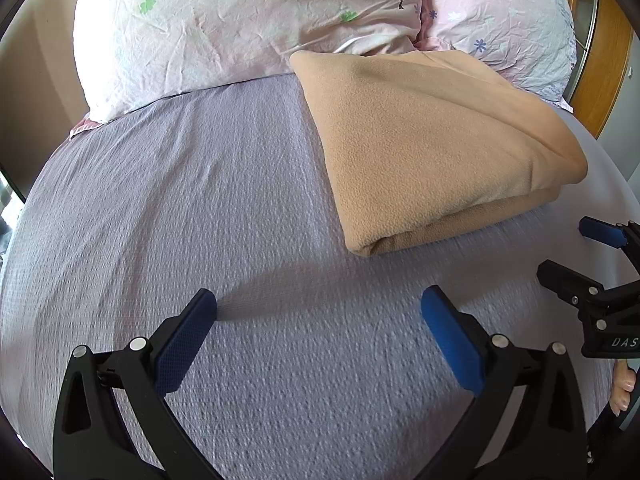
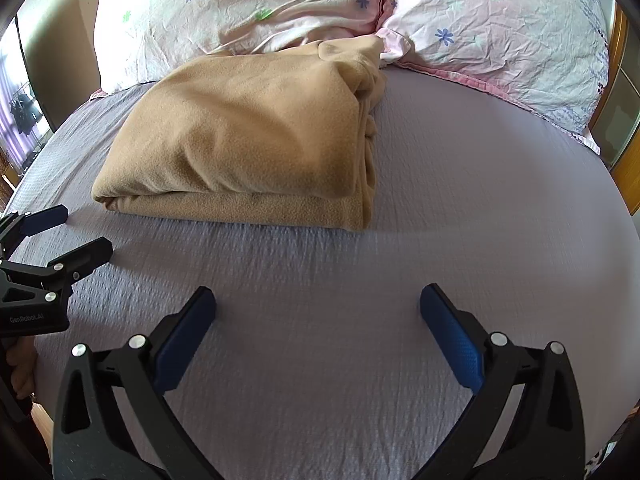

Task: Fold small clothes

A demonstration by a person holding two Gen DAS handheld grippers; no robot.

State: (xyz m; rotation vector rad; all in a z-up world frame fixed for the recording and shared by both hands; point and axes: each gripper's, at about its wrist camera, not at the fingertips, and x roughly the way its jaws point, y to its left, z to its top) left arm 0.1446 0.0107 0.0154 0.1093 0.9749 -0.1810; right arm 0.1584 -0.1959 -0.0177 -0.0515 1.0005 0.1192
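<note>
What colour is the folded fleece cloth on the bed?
Plain tan, no pattern: the folded fleece cloth shows best in the right wrist view.

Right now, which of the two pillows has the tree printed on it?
The left pillow: a dark bare tree shows near its inner edge. The right pillow shows only small flowers. The folded tan blanket lies against the left one.

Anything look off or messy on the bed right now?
Mostly tidy. The folded tan fleece lies on the lavender sheet, but its layers are bunched and uneven along the edge nearest the right-hand pillow. Both tools are open and empty.
</note>
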